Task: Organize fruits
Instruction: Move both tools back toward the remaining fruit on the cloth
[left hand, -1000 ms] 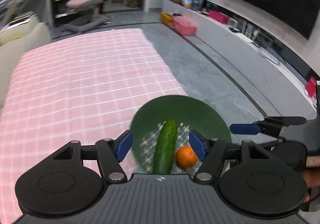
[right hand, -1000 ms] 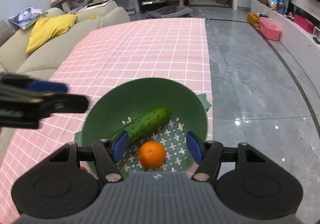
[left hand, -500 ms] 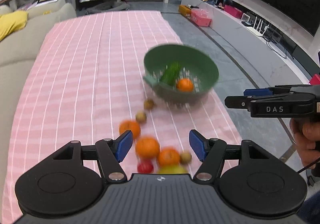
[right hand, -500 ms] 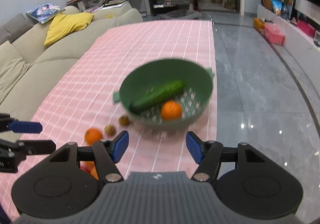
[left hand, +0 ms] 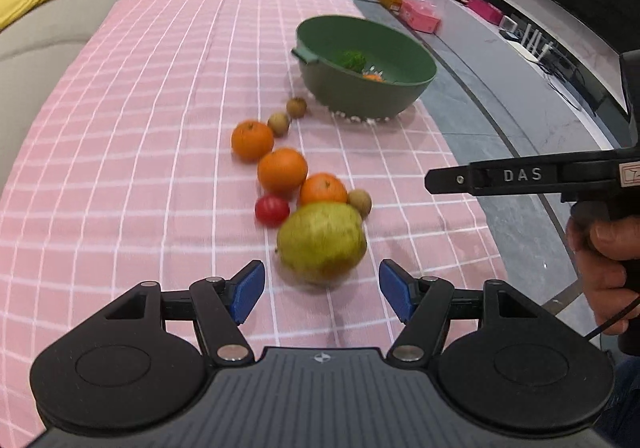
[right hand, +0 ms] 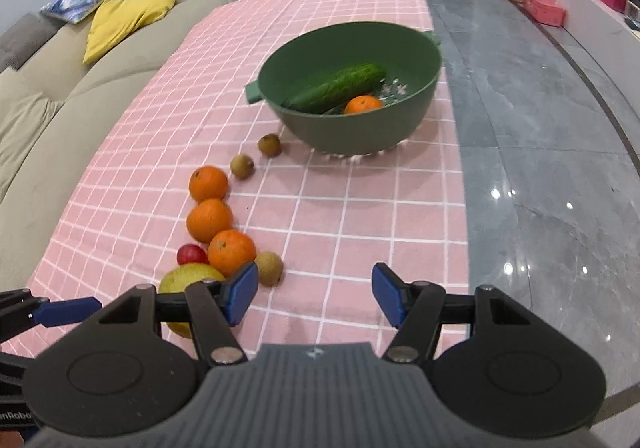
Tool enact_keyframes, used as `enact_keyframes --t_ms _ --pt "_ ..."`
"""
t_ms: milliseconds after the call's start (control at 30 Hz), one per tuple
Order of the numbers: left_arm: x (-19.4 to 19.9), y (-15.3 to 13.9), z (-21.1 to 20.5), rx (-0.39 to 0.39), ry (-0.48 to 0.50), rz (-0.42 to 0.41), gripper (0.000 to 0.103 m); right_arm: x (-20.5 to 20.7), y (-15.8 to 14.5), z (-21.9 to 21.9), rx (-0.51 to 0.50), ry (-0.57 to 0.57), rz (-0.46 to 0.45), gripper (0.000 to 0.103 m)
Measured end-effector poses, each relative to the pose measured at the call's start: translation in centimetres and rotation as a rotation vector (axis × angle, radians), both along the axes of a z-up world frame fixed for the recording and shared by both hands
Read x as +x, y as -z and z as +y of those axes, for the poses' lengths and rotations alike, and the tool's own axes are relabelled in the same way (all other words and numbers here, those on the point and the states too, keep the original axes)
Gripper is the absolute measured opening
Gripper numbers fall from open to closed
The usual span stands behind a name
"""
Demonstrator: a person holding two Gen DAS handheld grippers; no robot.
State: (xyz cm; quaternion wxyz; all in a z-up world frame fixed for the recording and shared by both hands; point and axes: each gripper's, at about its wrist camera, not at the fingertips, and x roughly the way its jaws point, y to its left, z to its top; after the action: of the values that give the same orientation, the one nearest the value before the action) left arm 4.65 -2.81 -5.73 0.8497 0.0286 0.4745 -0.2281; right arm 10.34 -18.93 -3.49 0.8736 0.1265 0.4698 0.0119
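**Fruit row on cloth, both tongs empty**

Pear (left hand: 321, 242) lies on pink checked tablecloth (left hand: 120, 151), nearest the left gripper (left hand: 322, 290), just ahead of its blue pads; nothing between them, jaws wide apart. Behind pear: red tomato (left hand: 272, 210), three oranges (left hand: 282, 171) in a line, touching or nearly so, plus three small brown fruits (left hand: 279, 123) trailing toward green bowl (left hand: 340, 87). Bowl sits near table's right edge, holds cucumber (right hand: 336, 87) and one orange (right hand: 362, 104) side by side. Right gripper (right hand: 314, 298) hovers over bare cloth to the right of the row, jaws apart too, empty. Beige sofa (right hand: 60, 99) w/ yellow cushion along left side; grey tile floor on right.
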Motion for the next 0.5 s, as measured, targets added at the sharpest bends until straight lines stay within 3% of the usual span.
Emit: enact_keyframes --t_ms 500 --pt "1.3 3.0 -1.5 -0.039 -0.111 0.045 0.077 1.3 1.7 0.0 -0.003 -0.004 0.030 0.060"
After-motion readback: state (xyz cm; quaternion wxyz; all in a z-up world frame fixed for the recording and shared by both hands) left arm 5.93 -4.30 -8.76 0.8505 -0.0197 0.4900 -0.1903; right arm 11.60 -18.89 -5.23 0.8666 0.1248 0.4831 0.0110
